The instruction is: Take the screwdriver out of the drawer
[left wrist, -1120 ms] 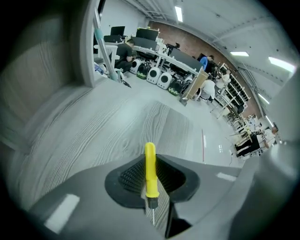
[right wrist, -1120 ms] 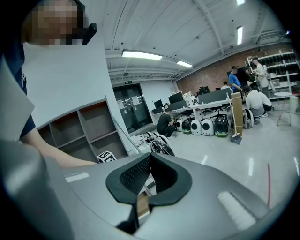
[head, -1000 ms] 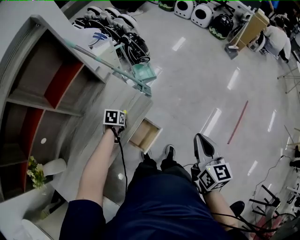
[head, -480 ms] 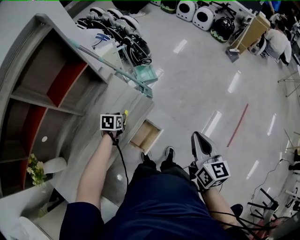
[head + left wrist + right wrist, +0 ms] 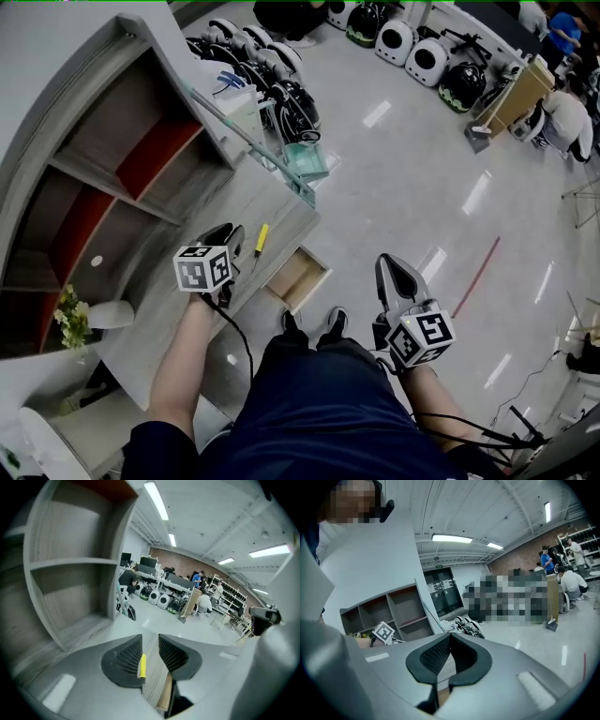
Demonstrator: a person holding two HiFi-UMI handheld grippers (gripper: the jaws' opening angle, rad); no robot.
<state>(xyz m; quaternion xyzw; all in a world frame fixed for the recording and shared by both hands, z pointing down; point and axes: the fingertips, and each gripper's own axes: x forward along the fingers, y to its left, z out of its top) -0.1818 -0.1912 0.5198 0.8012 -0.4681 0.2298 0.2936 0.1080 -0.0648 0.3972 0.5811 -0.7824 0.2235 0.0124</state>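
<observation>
Right of the open drawer (image 5: 295,277), the right gripper (image 5: 392,270) hangs empty, jaws pressed together. Left of the drawer, the left gripper (image 5: 228,234) has just been opening its jaws, which stand spread and pinch nothing. The screwdriver (image 5: 262,237) lies beyond the drawer on the countertop (image 5: 169,309), just beside that gripper.

The left gripper (image 5: 228,236), at about 9 o'clock in the head view, pointed toward 1 o'clock; its jaws had just been opening and stood apart (they gripped nothing). The right gripper (image 5: 387,264), at 4 o'clock, pointed toward 12 o'clock, jaws together.
</observation>
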